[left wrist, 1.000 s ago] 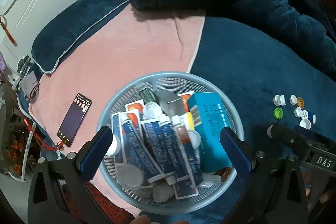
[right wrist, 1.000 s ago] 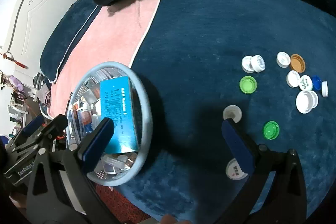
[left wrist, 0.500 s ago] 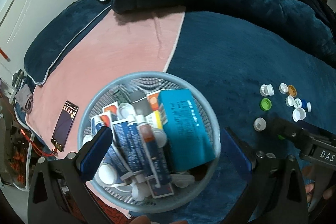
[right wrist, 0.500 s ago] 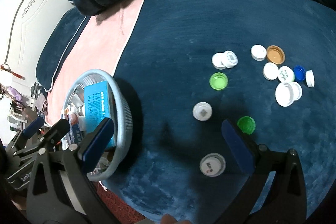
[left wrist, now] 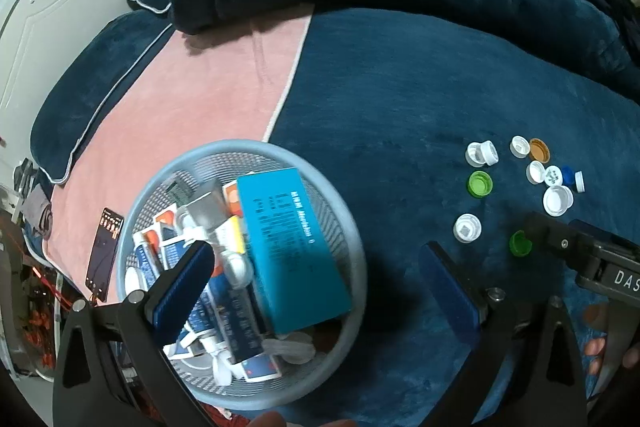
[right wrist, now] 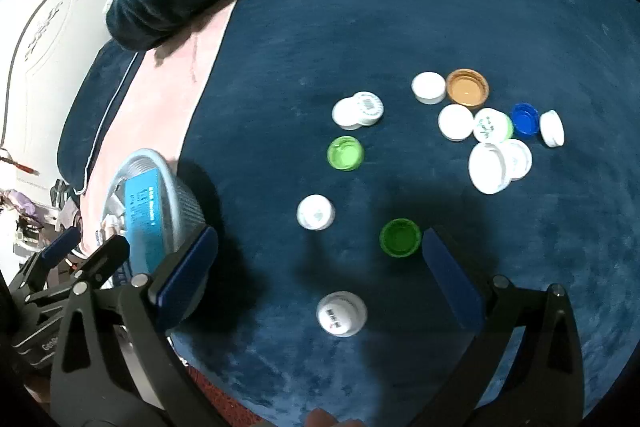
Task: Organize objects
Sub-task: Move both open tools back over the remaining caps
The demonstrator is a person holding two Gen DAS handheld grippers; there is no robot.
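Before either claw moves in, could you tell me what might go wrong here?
1. The caps lie on soft plush bedding; the dark green cap beside the open right claw may tilt or sink when pinched.
2. The basket is heaped, and the teal box rides high, so added items could spill.
3. Overlapping white caps risk a double grab.

Black framed left gripper (left wrist: 320, 283) and right gripper (right wrist: 320, 275), blue padded jaws.
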